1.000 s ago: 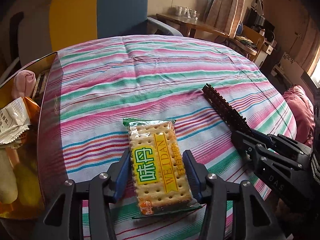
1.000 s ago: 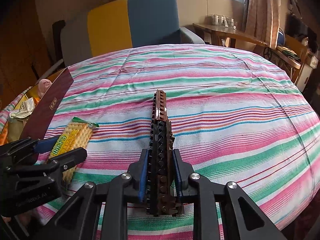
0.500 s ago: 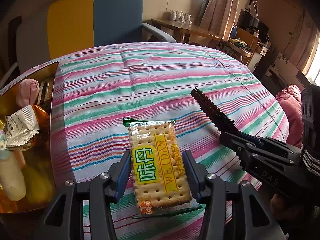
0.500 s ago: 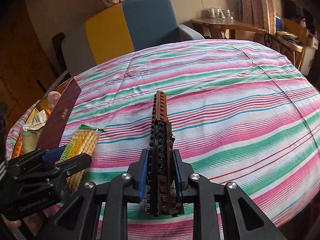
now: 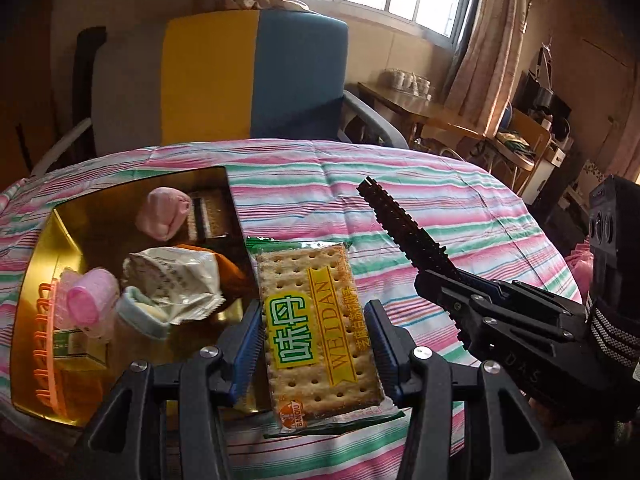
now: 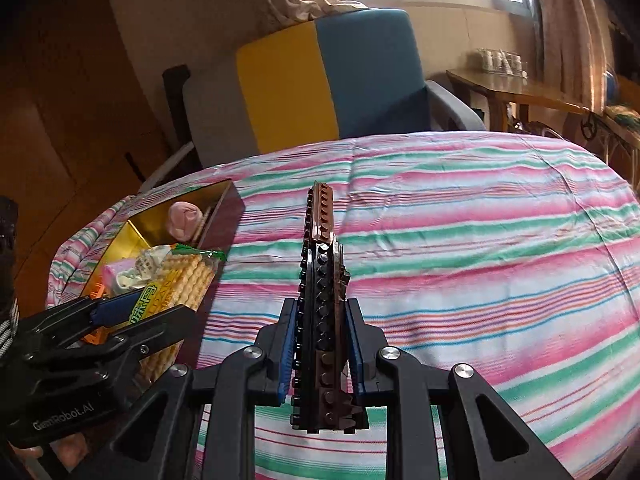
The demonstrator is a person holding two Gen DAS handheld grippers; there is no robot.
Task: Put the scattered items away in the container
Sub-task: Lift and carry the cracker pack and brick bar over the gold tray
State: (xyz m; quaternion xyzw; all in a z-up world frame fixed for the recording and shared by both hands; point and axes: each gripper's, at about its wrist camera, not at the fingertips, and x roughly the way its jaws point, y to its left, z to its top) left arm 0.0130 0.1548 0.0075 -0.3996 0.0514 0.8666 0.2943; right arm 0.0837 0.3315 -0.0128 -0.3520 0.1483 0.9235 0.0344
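Both tongs grip: left tongs point(image 5: 316, 344) crackers point(image 5: 316, 328) overhanging box point(image 5: 36, 264) edge, right tongs point(image 6: 322, 354) brick strip point(image 6: 320, 304).

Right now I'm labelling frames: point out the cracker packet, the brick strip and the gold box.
cracker packet point(image 5: 316, 328), left wrist view, on its green label
brick strip point(image 6: 322, 300), right wrist view, on its black studs
gold box point(image 5: 40, 248), left wrist view, on its left inner wall

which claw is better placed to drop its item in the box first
Left. The left claw holds the cracker pack at the gold box edge; the right claw holds the brick strip over the tablecloth.
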